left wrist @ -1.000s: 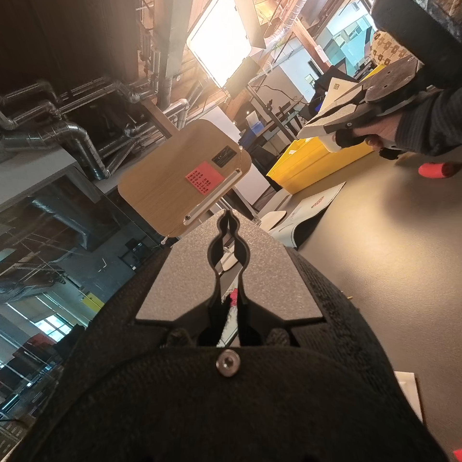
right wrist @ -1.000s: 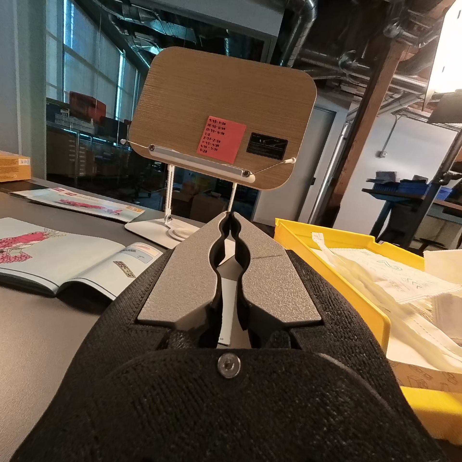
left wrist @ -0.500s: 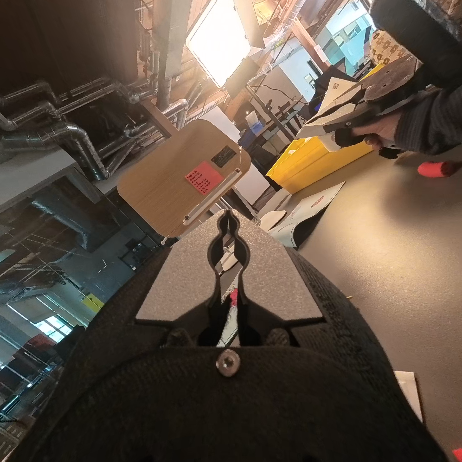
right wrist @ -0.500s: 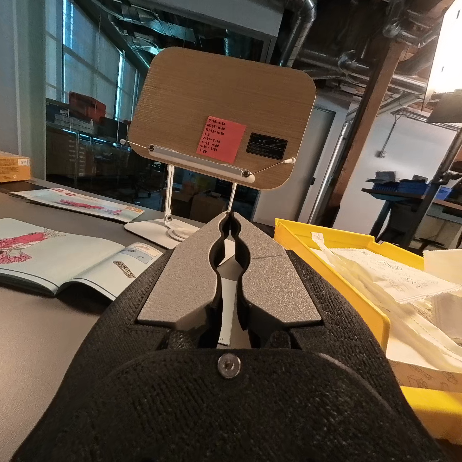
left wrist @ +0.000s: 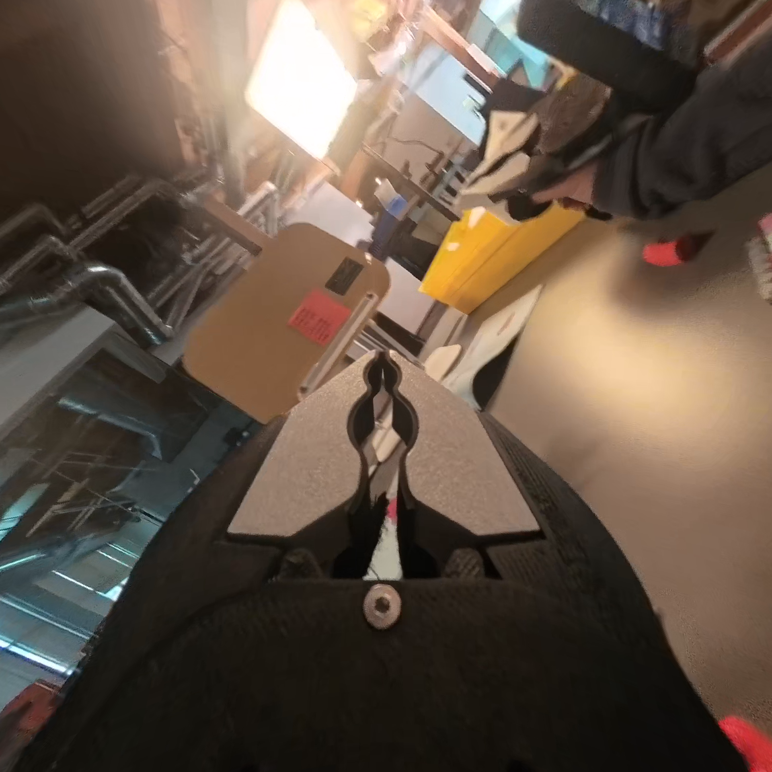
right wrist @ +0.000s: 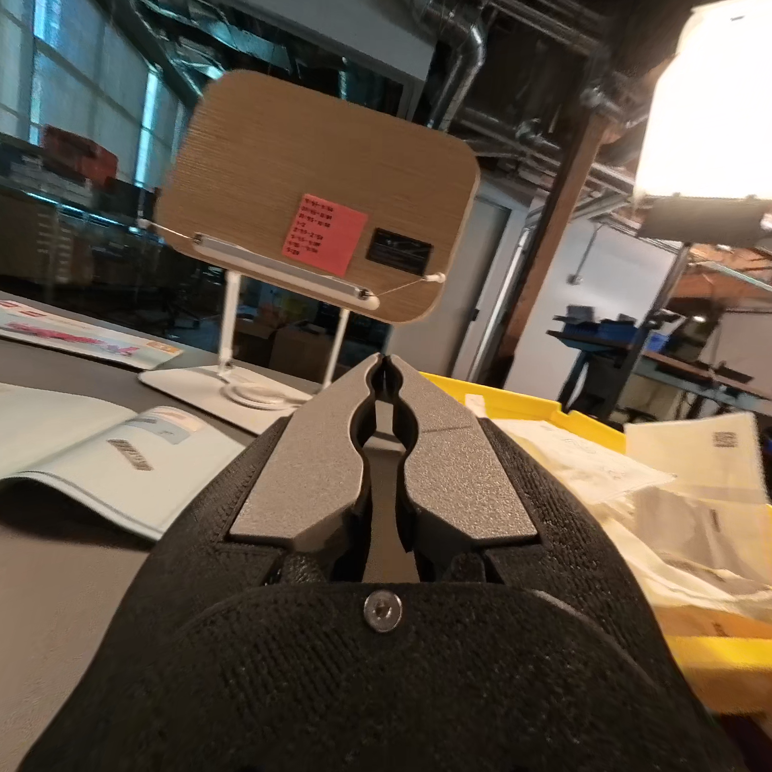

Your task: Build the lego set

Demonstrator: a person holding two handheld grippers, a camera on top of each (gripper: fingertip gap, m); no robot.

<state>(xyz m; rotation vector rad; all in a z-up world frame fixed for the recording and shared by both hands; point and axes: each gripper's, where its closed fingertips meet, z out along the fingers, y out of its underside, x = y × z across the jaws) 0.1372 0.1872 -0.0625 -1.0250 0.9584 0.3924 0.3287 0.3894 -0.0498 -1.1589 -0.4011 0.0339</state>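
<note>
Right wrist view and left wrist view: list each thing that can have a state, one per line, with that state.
Right tongs: shut, nothing between the tips.
Left tongs: shut, nothing between the tips.
Wooden book stand: upright on its white base, nothing resting on its ledge.
Pink sticky note: stuck to the stand's board.
Booklet: lying open on the table.
Yellow bin: open-topped, holding clear bags and papers.

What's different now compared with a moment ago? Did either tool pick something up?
Neither picked anything up. Both tools have moved: the views are now blurred, and the wooden book stand sits tilted and lower left in the right tool's view, with more of the yellow bin and its papers showing. The left tool has swung too. Both remain shut on nothing; the open booklet has not moved.
</note>
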